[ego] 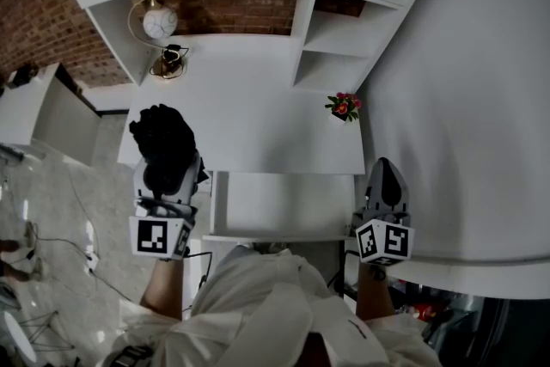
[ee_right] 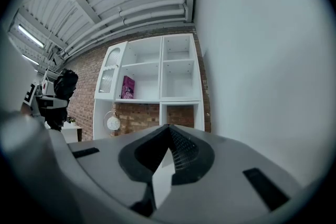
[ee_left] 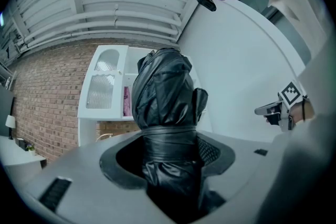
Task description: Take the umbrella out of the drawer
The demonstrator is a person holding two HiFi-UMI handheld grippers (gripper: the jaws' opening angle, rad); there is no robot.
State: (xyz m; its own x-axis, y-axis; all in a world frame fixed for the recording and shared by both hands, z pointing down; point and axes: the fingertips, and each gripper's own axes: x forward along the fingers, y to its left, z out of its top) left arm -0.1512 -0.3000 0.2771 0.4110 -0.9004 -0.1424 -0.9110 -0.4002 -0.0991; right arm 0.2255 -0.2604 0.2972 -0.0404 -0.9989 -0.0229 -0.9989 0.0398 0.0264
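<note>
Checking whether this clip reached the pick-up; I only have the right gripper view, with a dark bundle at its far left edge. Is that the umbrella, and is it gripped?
Observer: Yes. In the left gripper view the left gripper is shut on the folded black umbrella, at its strap.
Operator: Is the drawer visible anywhere?
Observer: The head view shows the drawer pulled out below the desk, nothing visible inside.
Operator: And my gripper from above?
Observer: The right gripper sits beside the drawer's right end, jaws together, empty.
</note>
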